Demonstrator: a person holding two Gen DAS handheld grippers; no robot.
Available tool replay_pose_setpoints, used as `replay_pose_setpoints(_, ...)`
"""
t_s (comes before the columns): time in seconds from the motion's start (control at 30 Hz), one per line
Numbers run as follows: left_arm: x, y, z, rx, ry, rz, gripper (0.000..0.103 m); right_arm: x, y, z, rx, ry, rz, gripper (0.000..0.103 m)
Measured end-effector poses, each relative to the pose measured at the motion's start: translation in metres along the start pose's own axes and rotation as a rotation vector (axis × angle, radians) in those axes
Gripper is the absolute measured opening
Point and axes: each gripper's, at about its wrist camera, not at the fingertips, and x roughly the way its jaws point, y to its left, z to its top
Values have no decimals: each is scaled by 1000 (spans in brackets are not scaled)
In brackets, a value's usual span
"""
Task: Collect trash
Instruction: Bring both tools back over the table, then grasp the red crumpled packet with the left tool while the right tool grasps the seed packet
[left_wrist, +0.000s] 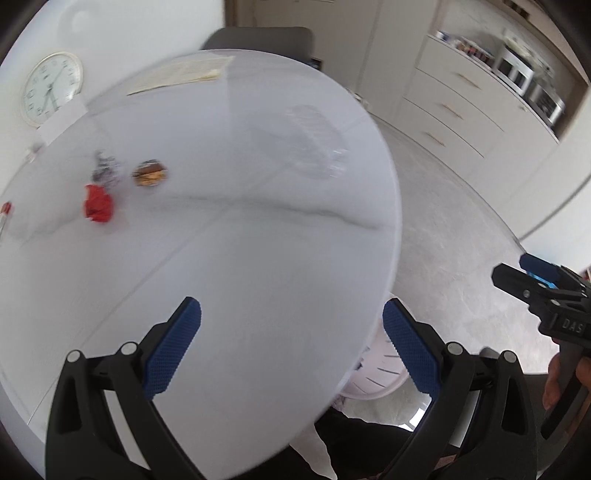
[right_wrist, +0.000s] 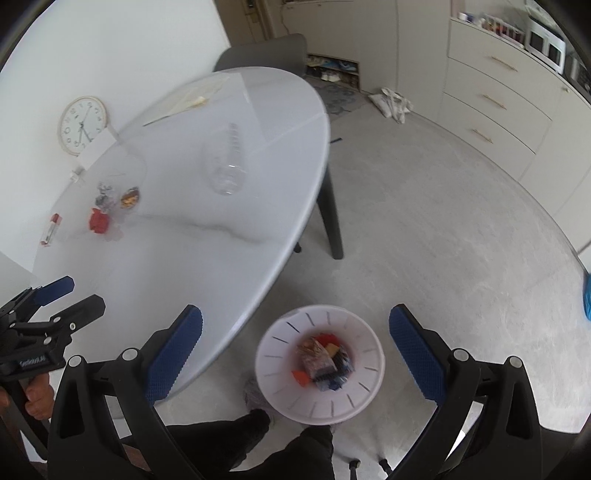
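On the round white table (left_wrist: 229, 240) lie a red crumpled wrapper (left_wrist: 98, 204), a silver foil wrapper (left_wrist: 106, 168), a brown-orange snack wrapper (left_wrist: 149, 173) and a clear plastic bottle (left_wrist: 314, 142) on its side. They also show in the right wrist view: red wrapper (right_wrist: 99, 221), foil (right_wrist: 105, 195), snack wrapper (right_wrist: 130, 197), bottle (right_wrist: 225, 162). A white waste bin (right_wrist: 319, 363) on the floor holds several wrappers. My left gripper (left_wrist: 291, 343) is open and empty over the table's near edge. My right gripper (right_wrist: 295, 350) is open and empty above the bin.
A red-and-white packet (right_wrist: 51, 229) lies at the table's left edge. A paper sheet (right_wrist: 184, 99) lies at the far side. A clock (right_wrist: 82, 124) leans on the wall. A grey chair (right_wrist: 269, 55) stands behind the table. Drawers (right_wrist: 498, 99) line the right wall.
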Motion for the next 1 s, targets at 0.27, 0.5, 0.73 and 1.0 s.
replay_pose_setpoints(0.27, -1, 90, 9, -118, -34, 110, 95, 19, 68, 19, -68, 5, 61, 100)
replay_pose_setpoints(0.5, 40, 180, 40, -243, -36, 243, 95, 31, 122, 40, -124, -8, 79, 100)
replay_pose_setpoints(0.73, 102, 246, 85, -331, -31, 294, 95, 57, 164, 62, -154, 26, 78, 100)
replay_pose_setpoints(1.0, 149, 266, 99, -357, 19, 258, 72, 104, 208, 95, -229, 86, 88, 100)
